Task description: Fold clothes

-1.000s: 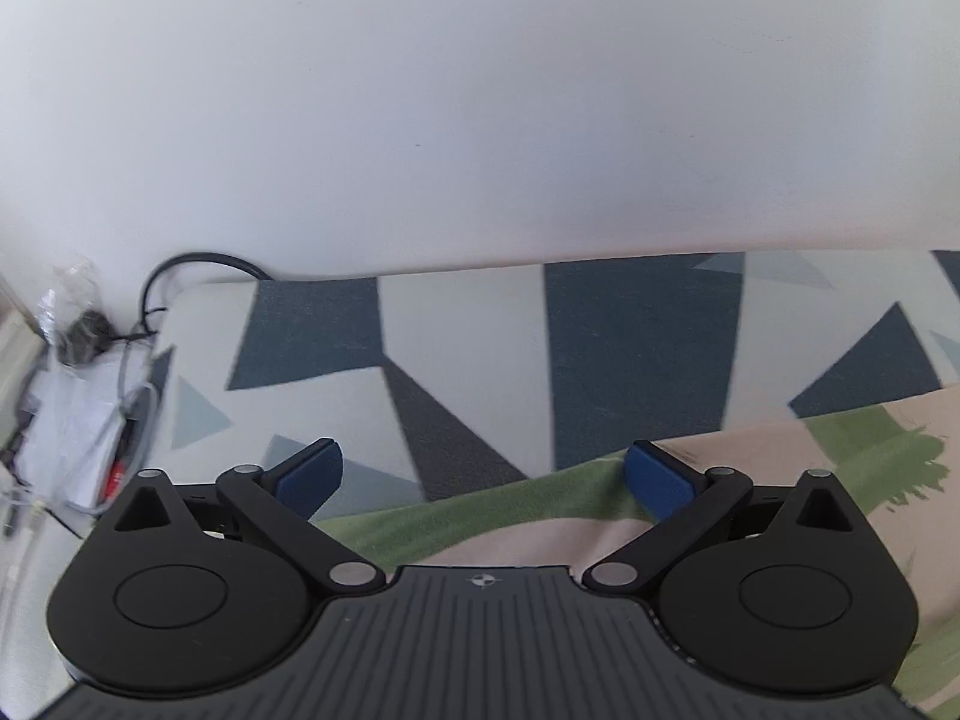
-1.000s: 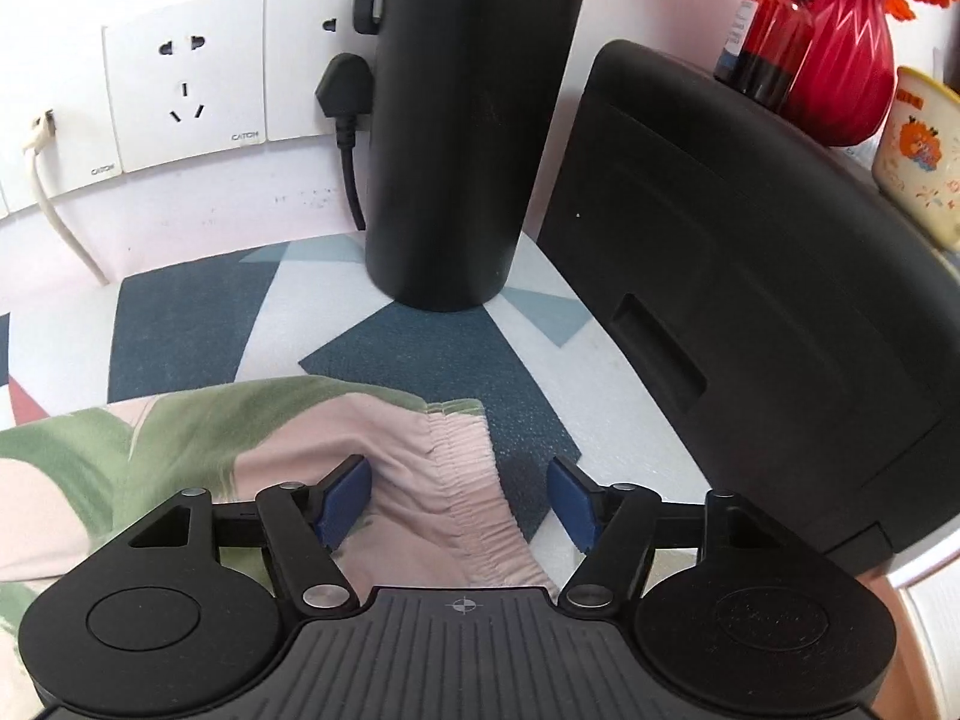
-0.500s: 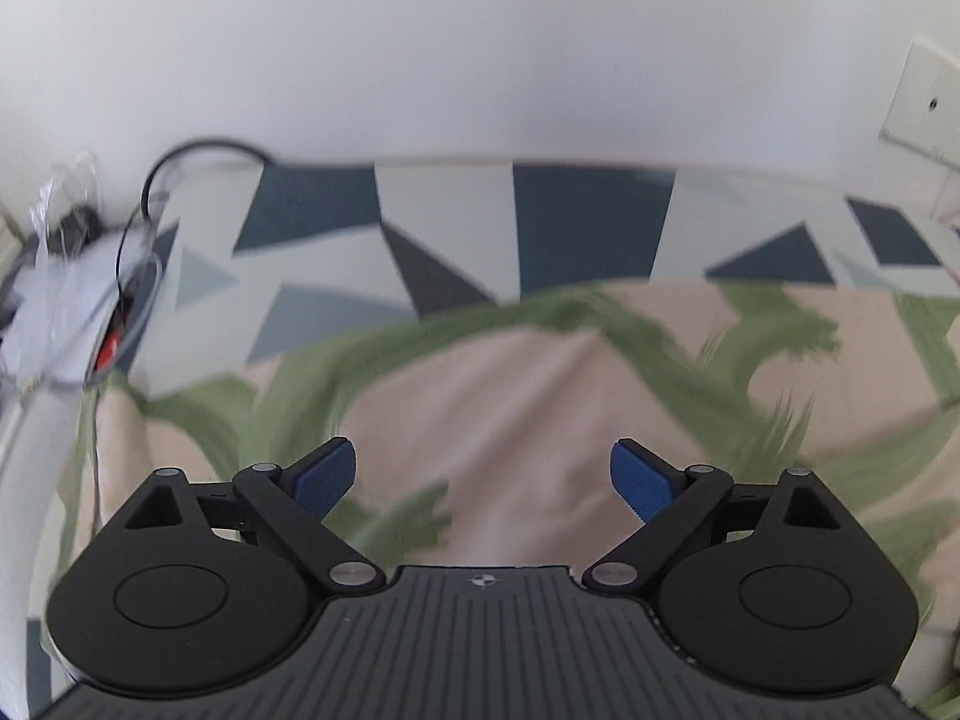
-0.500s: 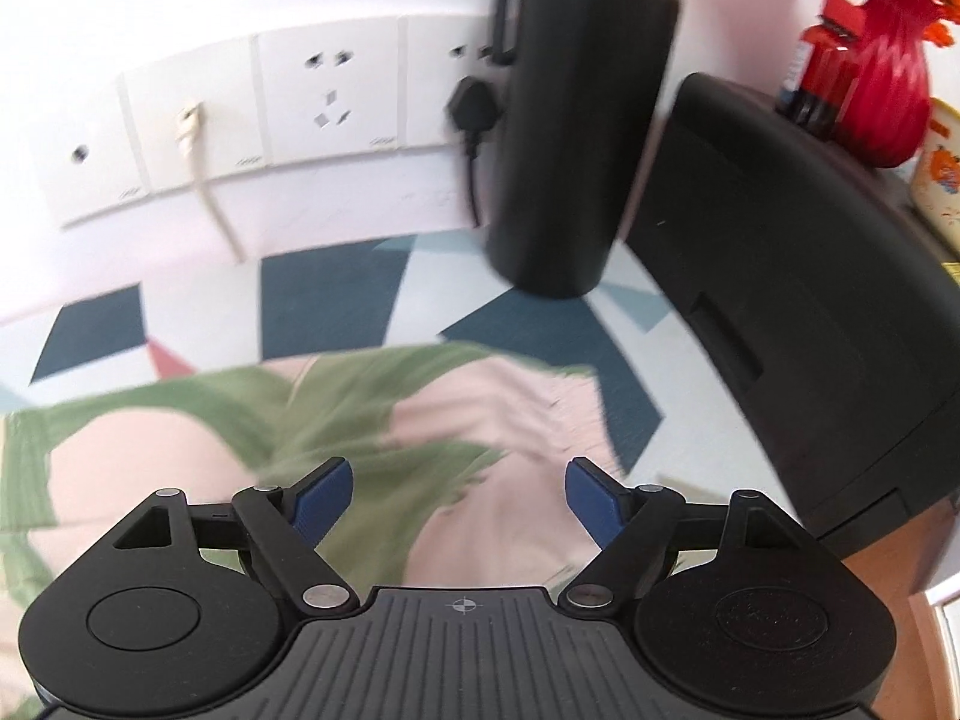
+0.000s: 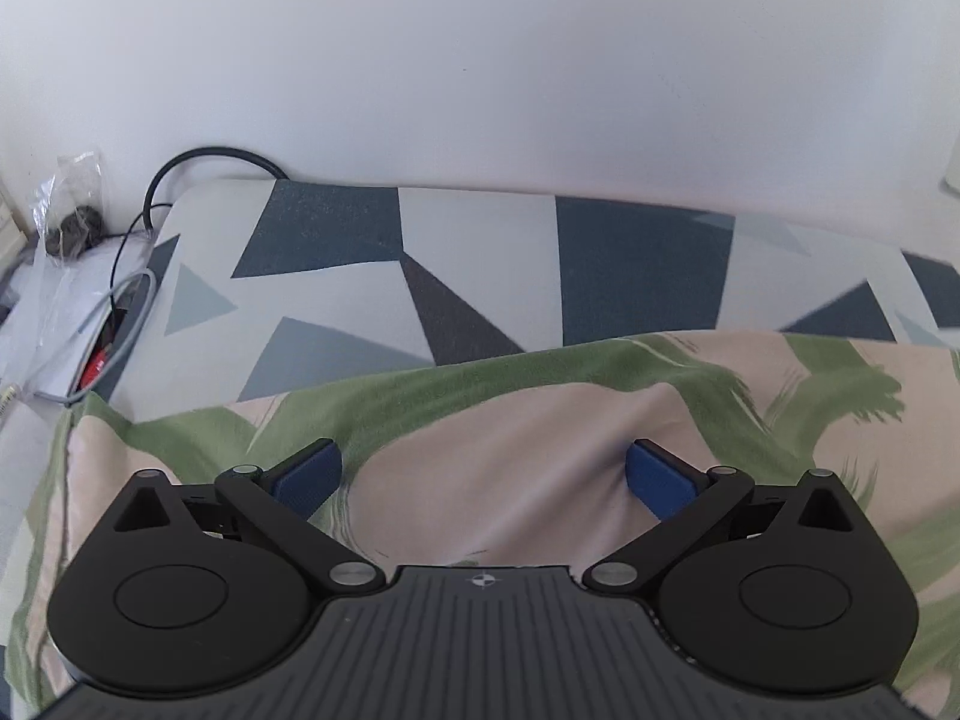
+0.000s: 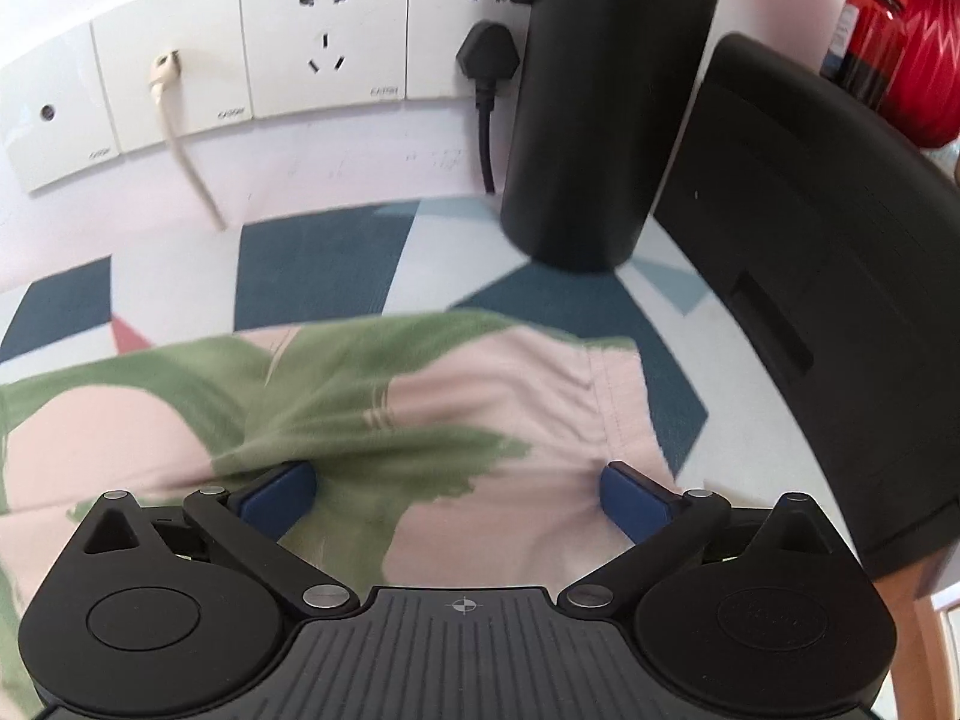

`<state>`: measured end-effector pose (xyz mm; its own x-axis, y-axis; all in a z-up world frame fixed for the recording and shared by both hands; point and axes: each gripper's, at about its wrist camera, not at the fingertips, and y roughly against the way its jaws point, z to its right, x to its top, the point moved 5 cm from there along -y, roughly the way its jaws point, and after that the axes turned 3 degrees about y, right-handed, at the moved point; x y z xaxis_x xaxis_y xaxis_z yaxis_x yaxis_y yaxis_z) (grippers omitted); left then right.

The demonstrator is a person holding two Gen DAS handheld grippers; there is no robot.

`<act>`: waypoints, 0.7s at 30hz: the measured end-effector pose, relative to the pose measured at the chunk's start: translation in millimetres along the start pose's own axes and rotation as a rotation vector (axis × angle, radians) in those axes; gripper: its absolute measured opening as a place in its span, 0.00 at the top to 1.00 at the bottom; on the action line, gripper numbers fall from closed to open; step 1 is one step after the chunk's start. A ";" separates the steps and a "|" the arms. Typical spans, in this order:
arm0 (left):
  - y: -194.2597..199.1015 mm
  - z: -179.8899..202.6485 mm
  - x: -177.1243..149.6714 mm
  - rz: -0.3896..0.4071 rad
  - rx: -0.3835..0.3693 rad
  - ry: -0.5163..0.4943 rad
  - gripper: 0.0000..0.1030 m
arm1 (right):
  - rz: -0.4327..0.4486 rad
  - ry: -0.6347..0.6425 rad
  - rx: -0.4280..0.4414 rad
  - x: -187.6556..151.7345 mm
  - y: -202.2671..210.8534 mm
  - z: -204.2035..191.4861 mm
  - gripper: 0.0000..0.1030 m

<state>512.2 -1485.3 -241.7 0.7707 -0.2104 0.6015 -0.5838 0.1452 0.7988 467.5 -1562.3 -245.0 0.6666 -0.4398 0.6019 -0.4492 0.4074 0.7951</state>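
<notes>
Holding one gripper in each hand, I point both down at the garment [image 5: 540, 438], a pink cloth with green leaf shapes. It lies flat on the mat [image 5: 480, 264], which has dark blue and grey triangles. My left gripper [image 5: 483, 477] is over the left part of the garment, and its jaws are opening wide; the blue pads [image 5: 306, 474] stand apart with cloth below them, and they do not pinch it. My right gripper [image 6: 459, 495] is over the right end, near the gathered hem [image 6: 618, 396]. Its jaws are opening too, and its pads [image 6: 636, 501] do not press the cloth. Behind the garment, in the right view, a black bottle [image 6: 606, 102] stands on the mat beside a black box [image 6: 828, 300], below the wall sockets [image 6: 324, 54]. In the left view a cable [image 5: 204, 162] curves at the mat's far left corner.
</notes>
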 end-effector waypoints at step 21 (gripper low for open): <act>63.1 -60.2 -33.9 0.033 -0.091 0.143 0.00 | 0.082 0.109 0.101 -17.3 75.1 -57.6 0.07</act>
<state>464.6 -1410.9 -211.1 0.7837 -0.0653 0.6176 -0.5888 0.2383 0.7723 456.6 -1478.0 -199.9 0.6830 -0.3168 0.6581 -0.5590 0.3533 0.7502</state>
